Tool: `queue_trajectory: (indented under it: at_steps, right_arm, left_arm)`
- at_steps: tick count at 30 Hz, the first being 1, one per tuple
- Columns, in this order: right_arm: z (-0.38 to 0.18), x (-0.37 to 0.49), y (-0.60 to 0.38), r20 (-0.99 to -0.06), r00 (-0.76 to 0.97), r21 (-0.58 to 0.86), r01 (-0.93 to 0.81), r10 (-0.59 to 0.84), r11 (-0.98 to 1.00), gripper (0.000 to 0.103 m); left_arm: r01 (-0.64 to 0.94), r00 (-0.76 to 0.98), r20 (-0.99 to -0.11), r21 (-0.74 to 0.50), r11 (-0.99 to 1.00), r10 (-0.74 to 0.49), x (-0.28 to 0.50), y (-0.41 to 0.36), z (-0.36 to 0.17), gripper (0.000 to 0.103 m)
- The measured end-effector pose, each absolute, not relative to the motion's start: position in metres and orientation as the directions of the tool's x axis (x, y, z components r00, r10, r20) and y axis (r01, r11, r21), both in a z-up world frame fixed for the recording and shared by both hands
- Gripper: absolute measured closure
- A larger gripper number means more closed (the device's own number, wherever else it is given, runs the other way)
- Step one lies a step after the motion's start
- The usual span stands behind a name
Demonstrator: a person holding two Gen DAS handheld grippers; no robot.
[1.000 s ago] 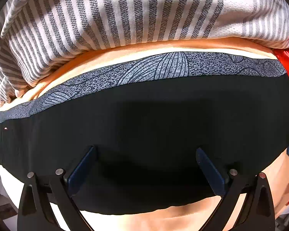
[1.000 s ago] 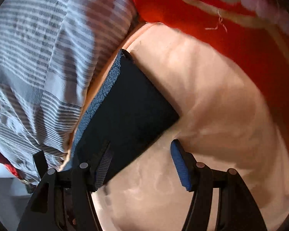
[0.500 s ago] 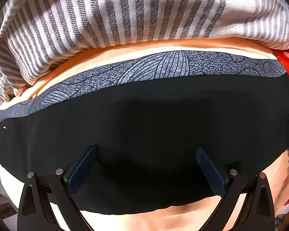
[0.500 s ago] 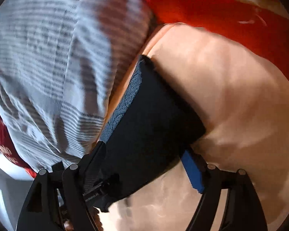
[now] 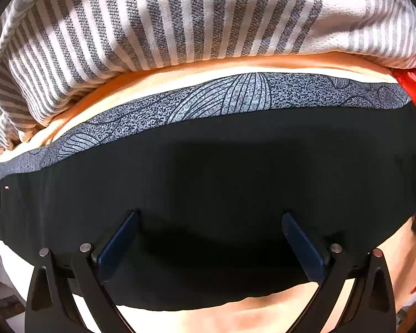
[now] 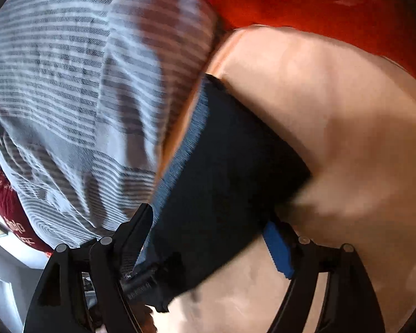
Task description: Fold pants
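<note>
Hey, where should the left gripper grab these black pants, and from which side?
Take the near edge of the black pants, coming in low from the camera side. That edge lies free on the peach sheet, between the open left gripper's fingers; the far patterned band sits close to the striped cloth.

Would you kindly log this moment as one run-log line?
task: fold pants | left hand-held gripper: open over black pants | right hand-held gripper: around pants end, grip unclear | nearby: striped cloth

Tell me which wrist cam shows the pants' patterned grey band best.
Left wrist. The patterned grey band runs sharp across the frame above the black pants, leaf lines readable. Right wrist shows only a blurred, foreshortened blue-grey strip along the pants' edge.
</note>
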State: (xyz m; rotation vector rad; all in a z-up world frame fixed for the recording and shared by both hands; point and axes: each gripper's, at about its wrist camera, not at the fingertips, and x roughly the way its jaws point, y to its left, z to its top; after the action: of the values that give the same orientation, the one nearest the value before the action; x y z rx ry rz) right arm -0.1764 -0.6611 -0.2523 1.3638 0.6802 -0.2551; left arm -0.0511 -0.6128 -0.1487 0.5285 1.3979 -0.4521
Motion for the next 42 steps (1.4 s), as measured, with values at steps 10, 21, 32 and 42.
queue_trajectory:
  at_steps: [10,21,32,42]
  right_arm:
    - [-0.258,-0.152,-0.661,-0.616,0.728,0.787,0.584,0.302,0.198,0.088]
    - [-0.206,-0.127,-0.639,-0.576,0.751,0.814,0.491,0.322,0.310,0.088]
    - [-0.146,-0.103,-0.586,-0.662,0.701,0.712,0.478,0.264,0.515,0.088]
    - [-0.099,-0.037,-0.489,-0.737,0.637,0.575,0.416,0.225,0.704,0.088]
  left_arm:
    - [0.519,0.241,-0.970,0.105,0.848,-0.027,-0.022,-0.614,-0.110,0.000]
    - [0.511,0.261,-0.965,0.131,0.850,-0.008,-0.001,-0.638,-0.152,0.000]
    - [0.549,0.172,-0.985,0.085,0.832,-0.013,-0.031,-0.575,-0.133,0.000]
    - [0.524,0.163,-0.978,-0.023,0.851,-0.127,0.005,-0.511,-0.102,0.000]
